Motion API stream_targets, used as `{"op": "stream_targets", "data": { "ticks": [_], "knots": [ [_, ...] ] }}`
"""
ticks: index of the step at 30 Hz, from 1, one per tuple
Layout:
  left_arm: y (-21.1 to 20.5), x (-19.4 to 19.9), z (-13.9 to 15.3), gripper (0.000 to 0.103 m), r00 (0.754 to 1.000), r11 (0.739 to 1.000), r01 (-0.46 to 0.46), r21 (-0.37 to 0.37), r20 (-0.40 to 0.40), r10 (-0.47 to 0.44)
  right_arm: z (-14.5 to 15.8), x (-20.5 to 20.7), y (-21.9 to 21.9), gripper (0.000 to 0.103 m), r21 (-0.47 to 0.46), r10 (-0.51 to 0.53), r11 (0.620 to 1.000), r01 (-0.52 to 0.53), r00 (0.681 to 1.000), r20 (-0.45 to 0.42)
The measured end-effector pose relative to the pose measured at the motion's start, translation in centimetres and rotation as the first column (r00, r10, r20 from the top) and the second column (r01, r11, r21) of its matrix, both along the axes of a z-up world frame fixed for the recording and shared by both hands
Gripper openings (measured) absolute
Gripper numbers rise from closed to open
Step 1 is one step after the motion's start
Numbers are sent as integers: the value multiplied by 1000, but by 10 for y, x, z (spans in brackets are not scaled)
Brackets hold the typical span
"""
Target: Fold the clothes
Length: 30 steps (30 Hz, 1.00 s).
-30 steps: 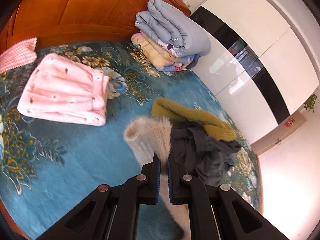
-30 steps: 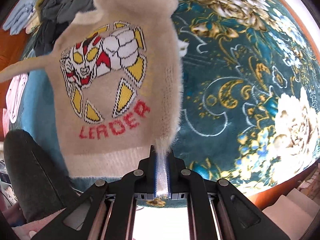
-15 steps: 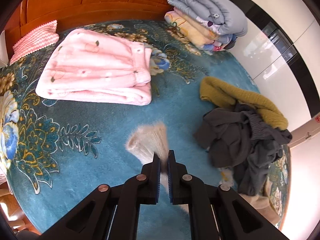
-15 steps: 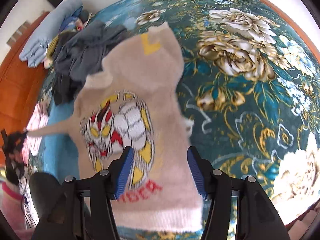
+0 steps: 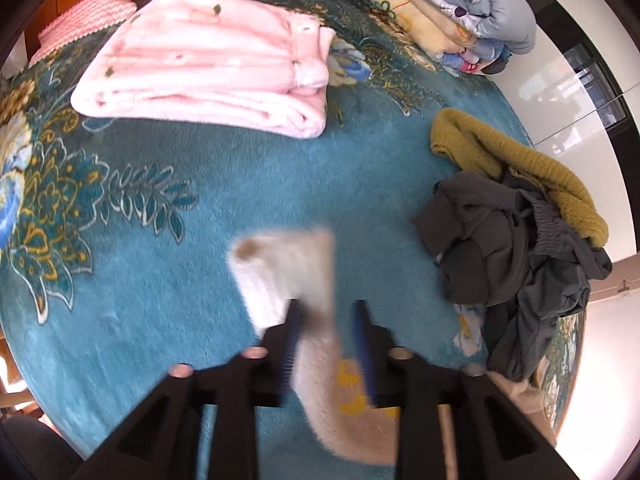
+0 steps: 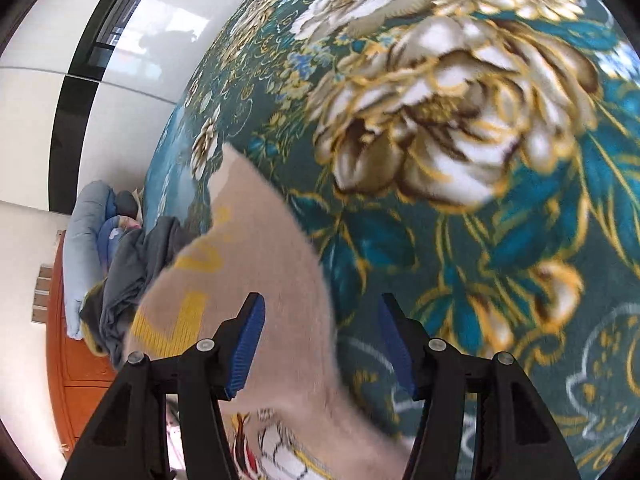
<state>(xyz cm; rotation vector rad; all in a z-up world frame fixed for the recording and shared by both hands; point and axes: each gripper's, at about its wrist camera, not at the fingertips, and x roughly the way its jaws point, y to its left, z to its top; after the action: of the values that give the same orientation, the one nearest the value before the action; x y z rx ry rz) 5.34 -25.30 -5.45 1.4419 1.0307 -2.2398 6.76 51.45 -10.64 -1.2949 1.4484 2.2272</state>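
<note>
Our left gripper [image 5: 326, 312] stands with its blue-padded jaws parted, the blurred sleeve of the fuzzy beige sweater with yellow lettering [image 5: 292, 276] running loosely between them over the teal floral bedspread [image 5: 168, 264]. Our right gripper [image 6: 322, 340] is likewise spread wide, hovering above the sweater's body [image 6: 256, 264], which lies flat on the bedspread [image 6: 460, 128], one pad over the knit and the other over the blanket. Near the left gripper sits a crumpled dark grey garment [image 5: 508, 248] touching an olive knitted sweater [image 5: 516, 164]; farther off we see a folded pink fleece blanket [image 5: 212, 56] and stacked quilts [image 5: 460, 12].
</note>
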Motion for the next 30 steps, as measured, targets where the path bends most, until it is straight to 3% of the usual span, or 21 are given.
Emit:
{"op": "stream_targets", "data": {
  "ticks": [1,2,6,11,20,27,28,30],
  "knots": [
    [3,2,0,69,1000,1000,-11,7,-1,11,0,-8,2,59,16,10,1000,-10,1000,8],
    [5,3,0,71,1000,1000,-22,10,-3,22,-1,-18,3,59,33,23,999,-24,1000,14],
    [18,5,6,73,999,999,-36,-1,7,36,-5,-53,3,59,101,81,991,-87,995,56],
    [39,16,18,76,999,1000,3,6,-35,-3,-12,-92,-3,59,183,160,967,-176,982,97],
    [64,37,-4,78,999,994,46,95,-22,-44,-15,-131,-6,63,251,157,951,-180,981,112],
    [87,34,-9,78,992,988,124,93,-31,-122,-16,-145,-21,63,309,203,916,-256,960,194],
    [89,33,-10,78,991,987,131,93,-28,-129,-16,-147,-24,59,316,208,911,-266,956,206],
    [91,33,-13,78,990,986,138,93,-22,-137,-16,-149,-29,40,330,227,896,-298,945,237]
  ]
}}
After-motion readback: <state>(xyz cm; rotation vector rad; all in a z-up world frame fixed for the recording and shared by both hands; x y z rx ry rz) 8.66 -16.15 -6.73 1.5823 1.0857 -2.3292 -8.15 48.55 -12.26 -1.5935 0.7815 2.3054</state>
